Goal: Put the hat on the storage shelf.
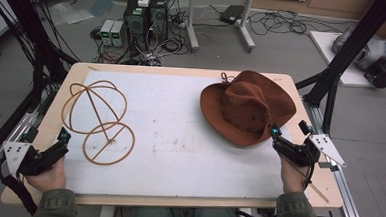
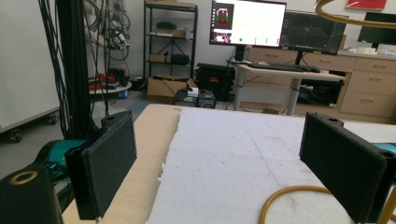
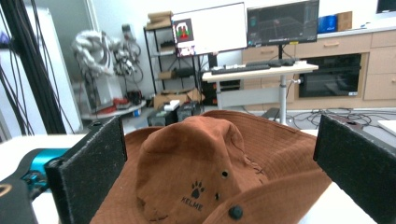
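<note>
A brown brimmed hat (image 1: 246,111) lies crown up at the right of the white mat (image 1: 178,153). My right gripper (image 1: 290,129) stands open just at its near brim. In the right gripper view the hat (image 3: 196,168) fills the space ahead between the spread jaws of the gripper (image 3: 219,158); whether they touch it I cannot tell. A tan wire hat stand (image 1: 97,121), a flat ring with a rod and a round cage, stands at the left. My left gripper (image 1: 47,136) is open near the stand's base ring (image 2: 289,196), with nothing between the jaws (image 2: 224,158).
The mat lies on a wooden table (image 1: 183,72) with black frame posts (image 1: 344,56) at both sides. Computers and cables (image 1: 145,21) sit on the floor beyond the far edge. The mat's middle is bare.
</note>
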A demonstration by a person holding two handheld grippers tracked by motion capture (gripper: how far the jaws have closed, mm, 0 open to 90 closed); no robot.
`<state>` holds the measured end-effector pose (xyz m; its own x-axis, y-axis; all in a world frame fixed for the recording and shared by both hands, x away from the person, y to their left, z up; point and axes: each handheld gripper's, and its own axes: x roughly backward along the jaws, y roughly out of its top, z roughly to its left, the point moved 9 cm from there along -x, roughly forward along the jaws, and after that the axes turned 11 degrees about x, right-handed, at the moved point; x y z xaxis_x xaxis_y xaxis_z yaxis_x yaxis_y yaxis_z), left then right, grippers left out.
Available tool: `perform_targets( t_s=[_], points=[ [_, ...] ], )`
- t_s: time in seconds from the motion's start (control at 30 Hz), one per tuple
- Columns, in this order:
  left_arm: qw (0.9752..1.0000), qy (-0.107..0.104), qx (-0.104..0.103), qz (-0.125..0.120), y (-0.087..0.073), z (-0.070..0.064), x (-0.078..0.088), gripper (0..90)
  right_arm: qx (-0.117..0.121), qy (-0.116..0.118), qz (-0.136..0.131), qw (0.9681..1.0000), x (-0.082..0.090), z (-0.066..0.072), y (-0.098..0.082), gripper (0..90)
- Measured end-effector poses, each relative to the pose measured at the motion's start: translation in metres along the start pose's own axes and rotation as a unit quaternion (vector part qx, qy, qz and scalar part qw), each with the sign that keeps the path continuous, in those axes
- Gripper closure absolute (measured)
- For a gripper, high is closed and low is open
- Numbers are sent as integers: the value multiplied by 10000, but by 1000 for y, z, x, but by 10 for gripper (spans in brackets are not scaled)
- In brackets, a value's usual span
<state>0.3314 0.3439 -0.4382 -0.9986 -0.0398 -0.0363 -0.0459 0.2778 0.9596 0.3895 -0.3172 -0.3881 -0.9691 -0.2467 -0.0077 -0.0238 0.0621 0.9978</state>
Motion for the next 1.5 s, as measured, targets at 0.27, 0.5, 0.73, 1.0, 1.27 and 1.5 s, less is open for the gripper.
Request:
perform_targets(
  t_s=[0.27,0.5,0.73,1.0,1.27,1.5],
  points=[
    [10000,-45,-29,18,0,-1,-1,111,324,463,913,9942,-47,-1,4,22],
    [10000,-77,-46,22,-1,-4,-2,111,574,905,1983,9743,-82,1,-26,55],
    [10000,-69,-62,35,-1,-3,-3,111,1162,947,3079,9395,-108,-3,-69,58],
    [9999,-68,-64,62,-3,-3,-2,111,1042,1476,3583,9160,-104,5,-81,653],
    [9999,-92,-77,55,-3,-5,-3,111,1064,1477,3675,9120,-100,0,-82,899],
    [9999,-75,-68,49,-2,-3,-2,111,1081,1323,3570,9183,-100,-2,-81,900]
  ],
)
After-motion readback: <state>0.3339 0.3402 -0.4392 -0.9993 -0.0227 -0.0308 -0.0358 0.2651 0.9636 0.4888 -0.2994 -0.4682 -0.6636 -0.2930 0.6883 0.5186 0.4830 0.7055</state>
